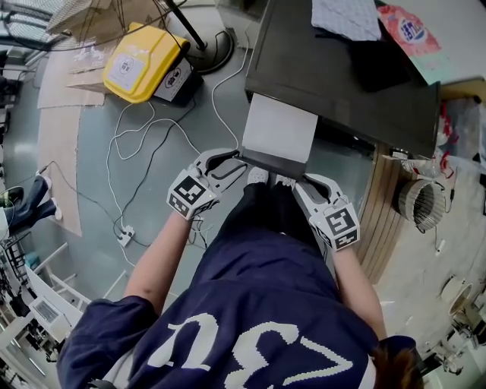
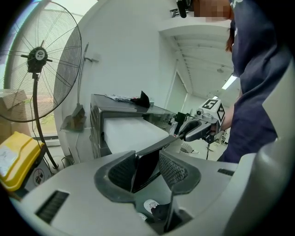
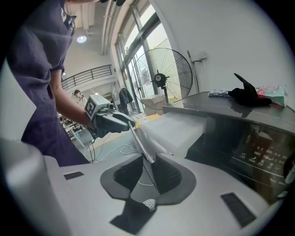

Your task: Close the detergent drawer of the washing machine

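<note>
The washing machine (image 1: 342, 76) is dark, and its white detergent drawer (image 1: 279, 129) stands pulled out toward me. The drawer's dark front panel (image 1: 273, 162) runs between my two grippers. My left gripper (image 1: 231, 162) is at the panel's left end. In the left gripper view its jaws (image 2: 147, 166) stand wide, with the panel's end (image 2: 145, 168) between them. My right gripper (image 1: 307, 185) is at the right end. In the right gripper view the panel's thin edge (image 3: 145, 154) lies between the jaws (image 3: 146, 168), close to the right pad (image 3: 168, 175), with a gap on the other side.
A yellow case (image 1: 140, 61) and loose white cables (image 1: 144, 144) lie on the floor to the left. A standing fan (image 2: 39, 69) is beyond them. Cloths (image 1: 345, 17) lie on the machine's top. A wooden board (image 1: 383, 205) and a small round fan (image 1: 421, 201) are to the right.
</note>
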A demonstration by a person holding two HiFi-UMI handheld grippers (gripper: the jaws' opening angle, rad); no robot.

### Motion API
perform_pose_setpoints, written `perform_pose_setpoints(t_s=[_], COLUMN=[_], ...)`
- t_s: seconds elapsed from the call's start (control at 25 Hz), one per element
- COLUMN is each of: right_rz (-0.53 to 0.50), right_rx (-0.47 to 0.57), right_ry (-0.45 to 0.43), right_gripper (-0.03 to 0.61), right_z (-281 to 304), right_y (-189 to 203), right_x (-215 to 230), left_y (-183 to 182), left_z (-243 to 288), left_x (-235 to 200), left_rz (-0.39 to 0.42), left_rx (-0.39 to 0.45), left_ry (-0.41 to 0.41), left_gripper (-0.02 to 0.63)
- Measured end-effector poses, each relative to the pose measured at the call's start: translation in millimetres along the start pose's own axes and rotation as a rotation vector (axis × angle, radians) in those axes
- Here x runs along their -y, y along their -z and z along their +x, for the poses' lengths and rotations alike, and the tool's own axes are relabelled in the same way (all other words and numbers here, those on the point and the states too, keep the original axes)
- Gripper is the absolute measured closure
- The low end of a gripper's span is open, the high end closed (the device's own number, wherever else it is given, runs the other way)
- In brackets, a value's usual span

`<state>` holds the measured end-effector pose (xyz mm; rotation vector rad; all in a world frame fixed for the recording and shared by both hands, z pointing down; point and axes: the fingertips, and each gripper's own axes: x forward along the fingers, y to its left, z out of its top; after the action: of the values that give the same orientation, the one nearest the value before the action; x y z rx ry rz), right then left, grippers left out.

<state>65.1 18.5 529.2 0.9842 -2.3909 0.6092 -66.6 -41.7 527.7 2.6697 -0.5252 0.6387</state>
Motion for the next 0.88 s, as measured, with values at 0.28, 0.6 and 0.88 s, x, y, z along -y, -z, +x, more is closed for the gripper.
perform_pose_setpoints(t_s=[0.28, 0.6, 0.88], right_rz=[0.000, 0.016, 0.045], right_rx=[0.006, 0.015, 0.031], right_ry=[0.028, 0.061, 0.100], right_gripper=[0.477, 0.472, 0.466], right_z=[3, 8, 12], right_y=[-7, -14, -23], right_x=[10, 24, 38], left_y=[-7, -14, -24], left_z=[5, 13, 21], left_x=[-8, -20, -31], left_rz=[0.004, -0.002, -0.010], left_rx=[0.006, 0.014, 0.026], left_ry=[-0.017, -0.036, -0.064], left_gripper=[0.443, 0.440, 0.437])
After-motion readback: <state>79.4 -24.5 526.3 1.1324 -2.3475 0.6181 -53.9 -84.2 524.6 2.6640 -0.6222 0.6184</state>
